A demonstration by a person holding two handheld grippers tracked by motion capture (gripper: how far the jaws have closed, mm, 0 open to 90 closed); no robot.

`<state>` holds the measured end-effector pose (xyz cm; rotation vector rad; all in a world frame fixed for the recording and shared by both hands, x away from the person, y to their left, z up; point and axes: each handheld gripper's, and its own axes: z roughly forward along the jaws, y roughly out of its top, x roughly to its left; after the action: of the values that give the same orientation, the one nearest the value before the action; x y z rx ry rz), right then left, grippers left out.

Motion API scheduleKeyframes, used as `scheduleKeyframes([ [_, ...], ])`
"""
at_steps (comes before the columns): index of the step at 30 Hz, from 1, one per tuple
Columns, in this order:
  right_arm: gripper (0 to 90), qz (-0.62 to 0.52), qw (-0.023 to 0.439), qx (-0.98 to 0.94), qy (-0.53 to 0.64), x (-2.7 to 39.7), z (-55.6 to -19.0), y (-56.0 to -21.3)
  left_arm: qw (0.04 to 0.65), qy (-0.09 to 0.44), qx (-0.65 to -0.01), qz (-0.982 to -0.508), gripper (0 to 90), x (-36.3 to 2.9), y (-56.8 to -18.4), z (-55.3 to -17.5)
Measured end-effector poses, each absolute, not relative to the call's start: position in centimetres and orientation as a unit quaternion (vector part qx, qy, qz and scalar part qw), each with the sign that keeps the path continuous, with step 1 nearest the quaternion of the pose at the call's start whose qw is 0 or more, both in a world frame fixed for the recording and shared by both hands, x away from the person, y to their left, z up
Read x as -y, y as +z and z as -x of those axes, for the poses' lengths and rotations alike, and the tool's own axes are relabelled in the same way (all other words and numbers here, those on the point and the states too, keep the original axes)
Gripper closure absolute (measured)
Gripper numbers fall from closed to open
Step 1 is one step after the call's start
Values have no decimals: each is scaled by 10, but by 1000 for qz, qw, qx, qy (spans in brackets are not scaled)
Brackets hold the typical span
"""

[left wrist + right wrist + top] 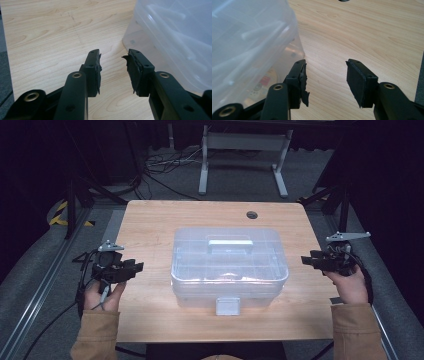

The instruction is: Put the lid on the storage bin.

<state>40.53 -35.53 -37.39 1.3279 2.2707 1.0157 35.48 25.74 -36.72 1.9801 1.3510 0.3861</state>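
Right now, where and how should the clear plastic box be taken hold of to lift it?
Probably by its two short ends at once. The clear plastic box sits mid-table with the left gripper and right gripper flanking it, both open and empty. The flat top handle lies folded down, so it offers less purchase.

legible text: none
plastic box [229, 265]: no readable marks
round label inside box [265, 80]: print blurred, cannot be read
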Motion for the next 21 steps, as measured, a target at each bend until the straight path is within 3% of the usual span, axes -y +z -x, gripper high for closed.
scheduleKeyframes([
  [21, 502, -469, 164, -789, 363, 377, -419, -417, 338, 165, -527, -762, 612, -276, -403, -369],
])
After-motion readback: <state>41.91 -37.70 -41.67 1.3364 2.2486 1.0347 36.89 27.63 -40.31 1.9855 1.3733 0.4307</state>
